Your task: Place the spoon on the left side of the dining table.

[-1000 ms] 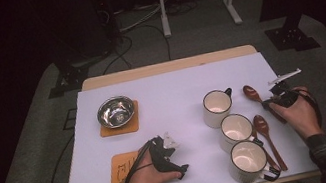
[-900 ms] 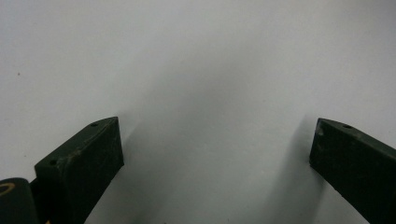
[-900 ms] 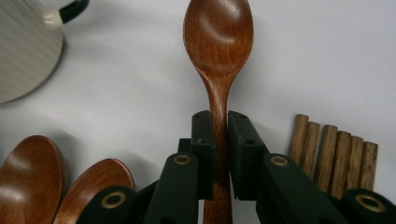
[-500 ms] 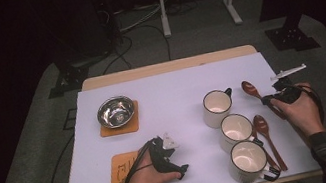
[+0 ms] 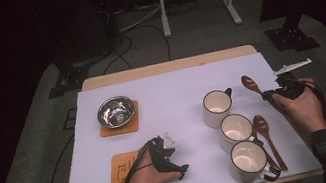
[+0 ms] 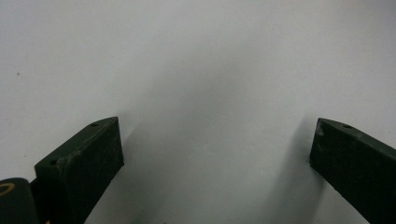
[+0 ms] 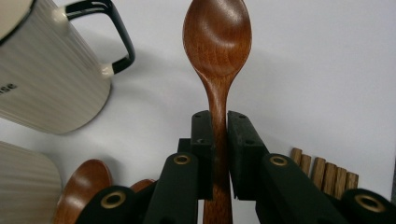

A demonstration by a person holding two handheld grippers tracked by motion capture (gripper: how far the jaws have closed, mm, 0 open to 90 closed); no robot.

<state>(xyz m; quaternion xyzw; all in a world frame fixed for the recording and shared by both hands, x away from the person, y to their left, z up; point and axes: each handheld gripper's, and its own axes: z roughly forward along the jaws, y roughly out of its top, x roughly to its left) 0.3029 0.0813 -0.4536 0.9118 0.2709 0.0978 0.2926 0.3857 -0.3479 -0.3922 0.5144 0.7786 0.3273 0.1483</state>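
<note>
Item 1, nearest edge: left hand-held gripper (image 5: 171, 157), resting low on the white counter (image 5: 172, 95) beside an orange coaster (image 5: 120, 172) that carries nothing. Jaws stand wide apart over bare surface; nothing between them.

Item 2: three cream mugs in a diagonal row at right. Near mug (image 5: 247, 161), middle mug (image 5: 236, 131), far mug (image 5: 217, 108), all upright with black-trimmed handles. Interiors look pale and empty, though the high view is too dim to be sure of the bottoms.

Item 3: wooden spoon (image 5: 266, 138) flat on the counter, just beside the near and middle mugs. The right gripper view suggests a second bowl beside it; I cannot confirm.

Item 4: right hand-held gripper (image 7: 219, 140), closed on the handle of a dark wooden spoon (image 7: 217, 51). Bowl points away from the hand, raised clear of the counter, right of the far mug and apart from it.

Item 5, far left: steel bowl (image 5: 116, 111) on its own orange coaster (image 5: 132, 122); looks empty.

Risk note: the pads pinch a narrow, rounded handle well behind the bowl, so the spoon could pivot or slide out if swung quickly. The far mug's handle (image 7: 112, 32) juts toward the spoon's likely path; a low pass could clip it and shove the mug. Entering a mug off-centre could catch the rim and tip it.
</note>
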